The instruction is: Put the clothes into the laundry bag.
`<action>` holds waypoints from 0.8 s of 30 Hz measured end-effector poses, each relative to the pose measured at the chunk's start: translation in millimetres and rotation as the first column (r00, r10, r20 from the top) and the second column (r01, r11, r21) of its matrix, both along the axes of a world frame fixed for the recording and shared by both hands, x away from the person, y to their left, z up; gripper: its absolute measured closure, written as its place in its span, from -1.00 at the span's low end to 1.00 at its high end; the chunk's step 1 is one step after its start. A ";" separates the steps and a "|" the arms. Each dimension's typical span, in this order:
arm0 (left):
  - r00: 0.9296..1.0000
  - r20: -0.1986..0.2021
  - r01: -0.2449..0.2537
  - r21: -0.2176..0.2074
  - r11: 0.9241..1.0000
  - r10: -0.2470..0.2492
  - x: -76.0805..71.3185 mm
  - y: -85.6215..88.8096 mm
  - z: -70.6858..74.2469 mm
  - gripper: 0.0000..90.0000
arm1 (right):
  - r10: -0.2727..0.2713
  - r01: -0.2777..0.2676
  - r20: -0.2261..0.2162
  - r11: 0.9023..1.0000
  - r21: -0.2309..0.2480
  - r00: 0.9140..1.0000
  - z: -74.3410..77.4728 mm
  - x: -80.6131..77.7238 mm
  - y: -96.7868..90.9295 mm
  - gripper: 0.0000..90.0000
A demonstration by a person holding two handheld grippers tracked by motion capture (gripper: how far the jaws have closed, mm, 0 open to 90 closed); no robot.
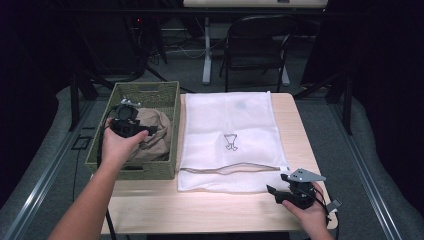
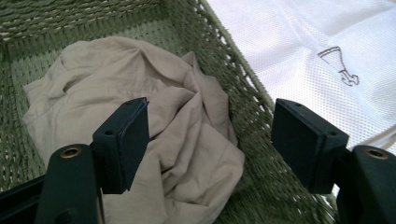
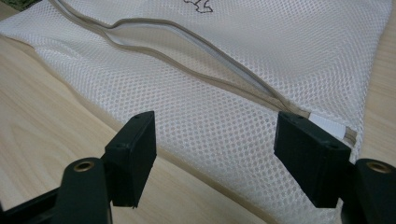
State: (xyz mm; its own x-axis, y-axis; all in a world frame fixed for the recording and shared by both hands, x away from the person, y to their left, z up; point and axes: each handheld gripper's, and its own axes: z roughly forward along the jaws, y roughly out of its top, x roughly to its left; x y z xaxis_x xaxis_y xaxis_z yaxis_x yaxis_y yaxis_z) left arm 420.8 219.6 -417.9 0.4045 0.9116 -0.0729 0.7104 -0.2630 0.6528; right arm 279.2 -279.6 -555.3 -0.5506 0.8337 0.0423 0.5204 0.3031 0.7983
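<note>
Beige cloth [image 1: 152, 132] lies crumpled inside the green woven basket [image 1: 172, 107], and in the high view the left gripper [image 1: 145, 131] hovers over it while the right gripper [image 1: 272, 192] waits beyond the basket at the white mesh bag [image 1: 230, 120]. In the left gripper view the jaws stand spread above the cloth [image 2: 187, 140], empty; a shallow pinch could slip off or catch the basket wall [image 2: 243, 116]. In the right gripper view the spread, empty jaws face the bag's zip opening [image 3: 210, 56]; pinching both layers would keep it closed.
</note>
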 end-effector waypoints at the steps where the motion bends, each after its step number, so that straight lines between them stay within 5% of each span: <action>1: 1.000 -0.005 -0.001 0.003 1.000 0.001 1.9 0.9 -0.9 -0.36 | 0.000 0.000 0.000 1.000 0.000 1.000 0.0 0.0 -0.1 -0.35; 24: 0.991 -0.114 -0.072 -0.012 0.997 0.070 27.5 19.0 -20.5 -0.38 | 0.006 -0.006 -0.005 1.000 0.001 1.000 -1.2 0.9 -0.2 -0.36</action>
State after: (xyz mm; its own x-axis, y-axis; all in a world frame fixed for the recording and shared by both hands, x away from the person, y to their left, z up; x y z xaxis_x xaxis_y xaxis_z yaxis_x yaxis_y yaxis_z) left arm 448.3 238.7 -438.4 0.3272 0.9360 -0.1295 0.7965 -0.1995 0.5708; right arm 280.0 -279.8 -556.5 -0.5554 0.8303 0.0457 0.5223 0.3056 0.7961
